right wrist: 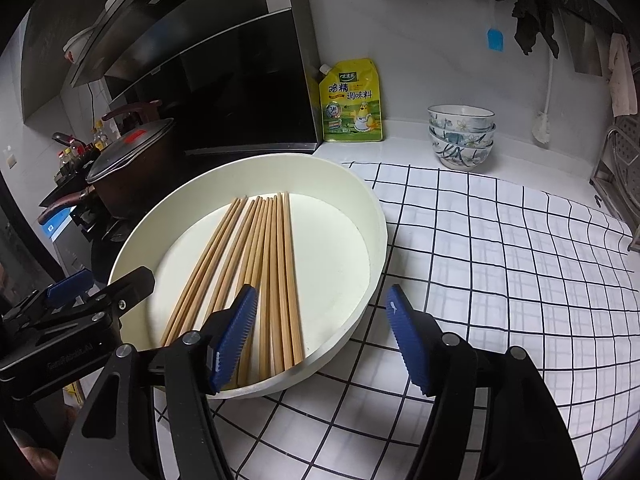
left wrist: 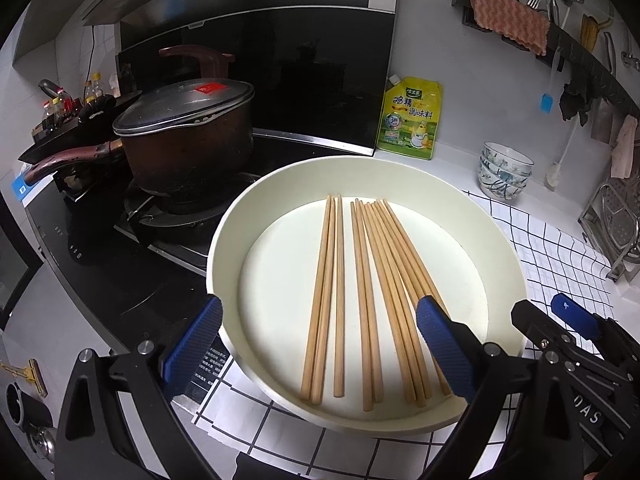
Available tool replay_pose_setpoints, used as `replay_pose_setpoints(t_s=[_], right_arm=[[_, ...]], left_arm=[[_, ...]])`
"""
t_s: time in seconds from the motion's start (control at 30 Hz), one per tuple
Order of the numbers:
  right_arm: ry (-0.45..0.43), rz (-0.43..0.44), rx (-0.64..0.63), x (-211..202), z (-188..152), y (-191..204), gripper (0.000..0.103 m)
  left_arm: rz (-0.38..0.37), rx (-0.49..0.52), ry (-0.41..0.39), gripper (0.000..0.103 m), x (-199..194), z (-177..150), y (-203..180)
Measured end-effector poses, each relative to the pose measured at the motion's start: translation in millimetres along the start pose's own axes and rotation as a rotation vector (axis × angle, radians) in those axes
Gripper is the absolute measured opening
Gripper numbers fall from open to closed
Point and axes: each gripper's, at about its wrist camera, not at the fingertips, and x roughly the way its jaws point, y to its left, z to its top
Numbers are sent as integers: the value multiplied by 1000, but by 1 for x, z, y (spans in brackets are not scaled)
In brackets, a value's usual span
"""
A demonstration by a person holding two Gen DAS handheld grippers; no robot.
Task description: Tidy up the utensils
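Left gripper (left wrist: 320, 344): jaws spread wide, nothing between the pads; one blue pad sits outside the near-left rim of the round cream tray (left wrist: 224, 248), the other hangs over the tray's near-right interior, above the ends of the wooden chopsticks (left wrist: 360, 300). Right gripper (right wrist: 322, 340): jaws likewise released and empty; its left pad overlaps the chopstick ends at the tray's near edge, its right pad hangs over the checked cloth (right wrist: 500, 264) just outside the tray wall. Whether either pad touches the sticks cannot be told. The chopsticks lie flat on the tray floor, roughly parallel, in a small group of three at left and a larger, slightly fanned bundle at right, running from 6 o'clock toward 12 o'clock in the left wrist view. The tray rests partly on the checked cloth, its far-left edge next to the black stove (left wrist: 120, 248). At 10 o'clock from the tray, a dark lidded pot (left wrist: 188, 140) stands on the burner. At 1 o'clock, a yellow seasoning pouch (left wrist: 410, 120) leans against the white wall. At 2 o'clock, stacked floral bowls (left wrist: 505, 176) stand on the counter beyond the cloth.
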Motion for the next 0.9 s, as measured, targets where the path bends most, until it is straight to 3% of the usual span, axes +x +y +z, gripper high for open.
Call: replay_pose_setpoints(t_s=[0.6, 0.9], right_arm=[[0, -2, -5, 0, -1, 0, 64], [-1, 1, -4, 0, -2, 0, 64]], left_arm=[[-8, -5, 9, 97, 1, -1, 1], [33, 8, 13, 97, 3, -2, -2]])
